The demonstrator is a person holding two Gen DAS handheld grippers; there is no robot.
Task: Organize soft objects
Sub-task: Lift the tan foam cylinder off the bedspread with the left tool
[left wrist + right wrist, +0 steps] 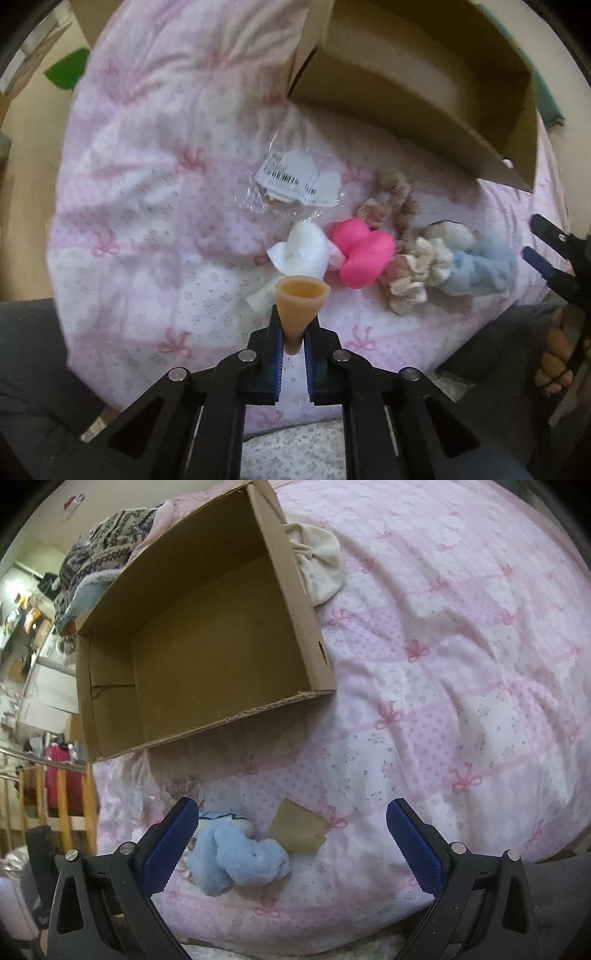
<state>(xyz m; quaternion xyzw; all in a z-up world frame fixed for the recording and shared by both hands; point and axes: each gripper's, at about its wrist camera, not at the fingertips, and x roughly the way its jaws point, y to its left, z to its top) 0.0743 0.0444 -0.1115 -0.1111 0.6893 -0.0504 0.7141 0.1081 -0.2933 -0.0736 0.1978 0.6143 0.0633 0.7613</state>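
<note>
Left gripper at 6 o'clock of its own view, jaws pinched close on the narrow stem of a tan cone, blue pads pressing both sides. Right gripper spread wide, nothing between its blue pads; its tips also show at 3 o'clock in the left view.

The orange cone's narrow tip is buried between the left claw's pads. The label on the plastic bag is too blurred to read. The blue plush is half hidden behind the right claw's finger.
</note>
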